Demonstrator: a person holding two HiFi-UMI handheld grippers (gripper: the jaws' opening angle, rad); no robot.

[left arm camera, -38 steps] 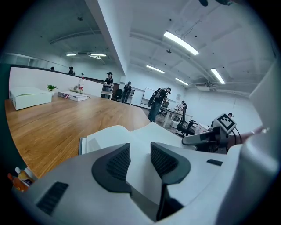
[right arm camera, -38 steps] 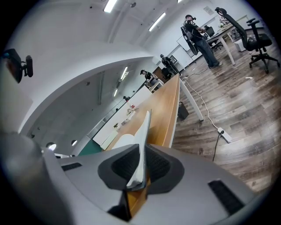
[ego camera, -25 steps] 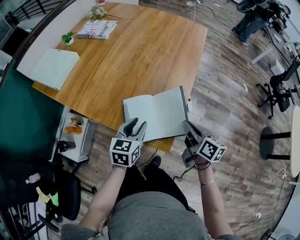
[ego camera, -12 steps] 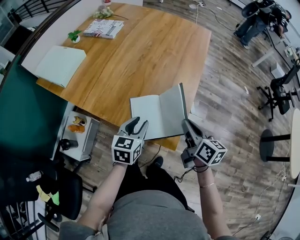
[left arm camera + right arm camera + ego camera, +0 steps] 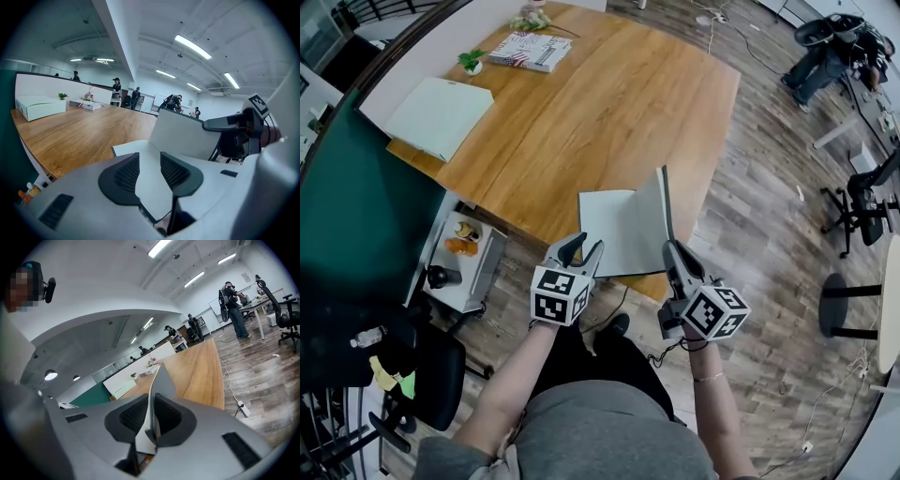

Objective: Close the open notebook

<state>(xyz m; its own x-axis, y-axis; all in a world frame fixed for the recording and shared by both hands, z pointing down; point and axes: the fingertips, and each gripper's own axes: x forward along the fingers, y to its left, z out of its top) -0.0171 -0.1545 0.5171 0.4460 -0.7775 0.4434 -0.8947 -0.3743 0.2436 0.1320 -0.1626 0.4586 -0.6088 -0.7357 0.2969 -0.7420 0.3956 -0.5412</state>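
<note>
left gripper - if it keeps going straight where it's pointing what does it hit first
Probably the notebook: its flat left page lies ahead of the open left gripper, low between its fingertips. The raised right half, pinched by the right gripper, stands slightly rightward. Depth is unclear.

Open-plan office: long wooden bench (image 5: 609,103), black swivel chairs (image 5: 861,199), desks (image 5: 257,304) on a plank floor (image 5: 769,216), strip ceiling lights (image 5: 192,45), several people (image 5: 170,102) standing at far workstations.

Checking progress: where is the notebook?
In the head view, the notebook lies at the near edge of the table, right cover raised in the right gripper.
</note>
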